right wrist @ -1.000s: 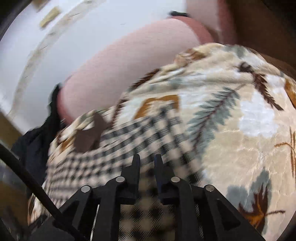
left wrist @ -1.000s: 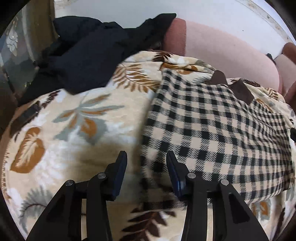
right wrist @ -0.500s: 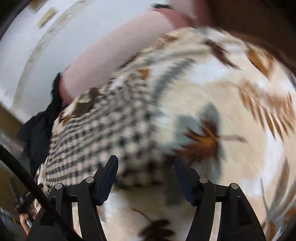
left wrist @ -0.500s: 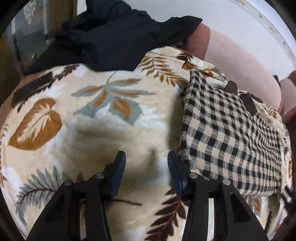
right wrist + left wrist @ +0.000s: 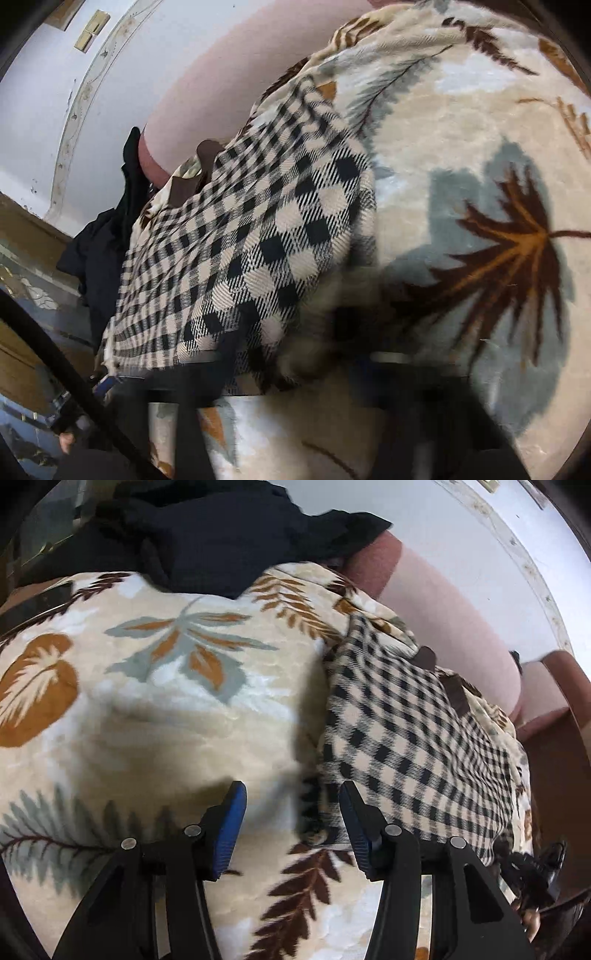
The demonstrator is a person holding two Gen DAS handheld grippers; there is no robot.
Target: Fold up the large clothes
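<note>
Left tongs [image 5: 291, 812] spread wide over leaf-print blanket [image 5: 155, 709], beside checked garment [image 5: 406, 746] (right tongs blurred, cannot tell).

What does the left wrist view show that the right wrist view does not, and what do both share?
Only the left wrist view shows the left gripper sharply, its blue-padded fingers apart over the leaf-patterned cream blanket, with the dark navy garment pile spread large behind.

Only the right wrist view shows the beige wall switch plate, plus the right gripper as a dark blur, its state unclear.

Both show the black-and-cream checked garment lying on the blanket, and the pink upholstered sofa back.
</note>
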